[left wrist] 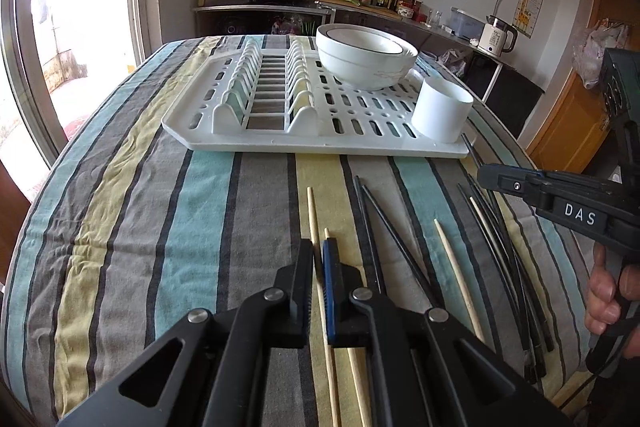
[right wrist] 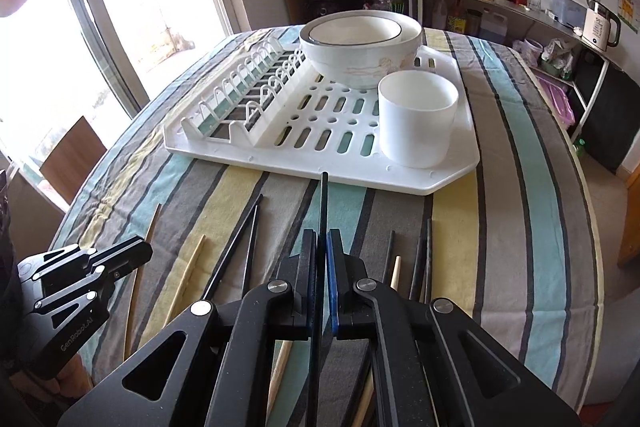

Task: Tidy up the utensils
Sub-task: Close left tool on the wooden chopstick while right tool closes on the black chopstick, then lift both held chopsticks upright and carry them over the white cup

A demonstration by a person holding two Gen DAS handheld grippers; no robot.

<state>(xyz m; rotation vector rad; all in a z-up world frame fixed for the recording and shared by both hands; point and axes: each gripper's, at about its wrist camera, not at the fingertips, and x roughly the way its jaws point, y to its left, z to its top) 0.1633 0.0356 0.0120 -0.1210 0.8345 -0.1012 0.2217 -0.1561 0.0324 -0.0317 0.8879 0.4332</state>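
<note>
So in the left wrist view, the left gripper (left wrist: 319, 255) is pinching a pale wooden chopstick (left wrist: 313, 215) that sticks out ahead toward the white dish rack (left wrist: 280, 143). Right wrist view: the right gripper (right wrist: 322, 247) is clamped on a black chopstick (right wrist: 323, 203), its tip reaching toward the rack edge near the white cup (right wrist: 416, 119), other chopsticks loose on the striped tablecloth (right wrist: 520, 227).

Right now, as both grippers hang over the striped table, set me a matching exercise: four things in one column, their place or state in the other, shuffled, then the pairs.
Things:
1. left gripper
2. right gripper
3. white cup
4. stacked bowls

Place or state:
A. shut on a black chopstick
B. at the far side of the dish rack, behind the cup
C. shut on a wooden chopstick
D. upright at the rack's near right corner

Pairs: 1-C, 2-A, 3-D, 4-B
</note>
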